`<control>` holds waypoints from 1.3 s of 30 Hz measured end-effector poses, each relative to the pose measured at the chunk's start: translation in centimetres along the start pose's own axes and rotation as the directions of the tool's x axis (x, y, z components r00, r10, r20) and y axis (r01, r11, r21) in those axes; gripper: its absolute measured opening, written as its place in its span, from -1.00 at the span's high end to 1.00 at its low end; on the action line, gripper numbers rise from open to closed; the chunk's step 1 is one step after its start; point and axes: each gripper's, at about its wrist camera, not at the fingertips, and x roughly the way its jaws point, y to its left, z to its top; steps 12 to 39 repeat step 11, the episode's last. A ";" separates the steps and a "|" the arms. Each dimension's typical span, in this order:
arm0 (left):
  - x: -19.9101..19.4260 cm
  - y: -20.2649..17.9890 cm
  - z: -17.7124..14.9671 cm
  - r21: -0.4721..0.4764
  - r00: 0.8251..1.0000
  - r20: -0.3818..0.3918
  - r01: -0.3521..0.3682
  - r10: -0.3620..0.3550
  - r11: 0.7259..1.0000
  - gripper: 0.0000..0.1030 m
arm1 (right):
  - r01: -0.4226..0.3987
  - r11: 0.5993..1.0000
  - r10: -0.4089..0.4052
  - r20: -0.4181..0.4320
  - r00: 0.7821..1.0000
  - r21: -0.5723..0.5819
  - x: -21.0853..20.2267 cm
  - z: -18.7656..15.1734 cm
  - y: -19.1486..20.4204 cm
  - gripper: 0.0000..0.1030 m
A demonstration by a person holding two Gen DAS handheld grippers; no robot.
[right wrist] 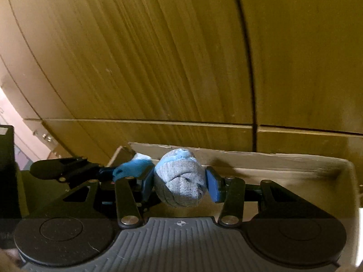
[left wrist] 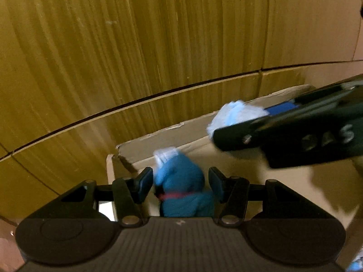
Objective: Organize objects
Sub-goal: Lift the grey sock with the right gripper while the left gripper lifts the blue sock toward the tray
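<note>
My left gripper [left wrist: 180,182] is shut on a rolled teal sock bundle [left wrist: 181,179] with a red stripe and a white and pale blue cuff, held over the open cardboard box [left wrist: 145,146]. My right gripper [right wrist: 180,182] is shut on a rolled grey sock bundle [right wrist: 181,176] with a pale blue toe, also over the box [right wrist: 283,158]. In the left wrist view the right gripper [left wrist: 226,124] comes in from the right, with the pale bundle [left wrist: 236,113] at its tip. In the right wrist view the left gripper [right wrist: 127,170] and its teal bundle [right wrist: 131,168] show at the left.
A wooden cabinet front [left wrist: 158,45] with a horizontal seam stands right behind the box and fills both views [right wrist: 158,56]. A dark object [right wrist: 6,158] stands at the far left in the right wrist view. The box wall has a torn rim [left wrist: 127,158].
</note>
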 end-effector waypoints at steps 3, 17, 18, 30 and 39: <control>0.9 -0.2 0.0 0.015 1.000 -0.007 -0.007 0.007 1.000 -0.01 | 0.013 1.000 -0.012 -0.024 1.000 0.004 1.7 -0.2 -0.1 -0.07; -0.2 -1.3 -1.2 0.049 1.000 0.018 -0.019 0.018 0.999 -0.17 | 0.015 1.000 -0.015 -0.057 0.998 0.011 2.9 -1.6 -0.1 -0.10; -0.2 -1.3 -1.2 0.049 1.000 0.018 -0.019 0.018 0.999 -0.17 | 0.015 1.000 -0.015 -0.057 0.998 0.011 2.9 -1.6 -0.1 -0.10; -0.2 -1.3 -1.2 0.049 1.000 0.018 -0.019 0.018 0.999 -0.17 | 0.015 1.000 -0.015 -0.057 0.998 0.011 2.9 -1.6 -0.1 -0.10; -0.2 -1.3 -1.2 0.049 1.000 0.018 -0.019 0.018 0.999 -0.17 | 0.015 1.000 -0.015 -0.057 0.998 0.011 2.9 -1.6 -0.1 -0.10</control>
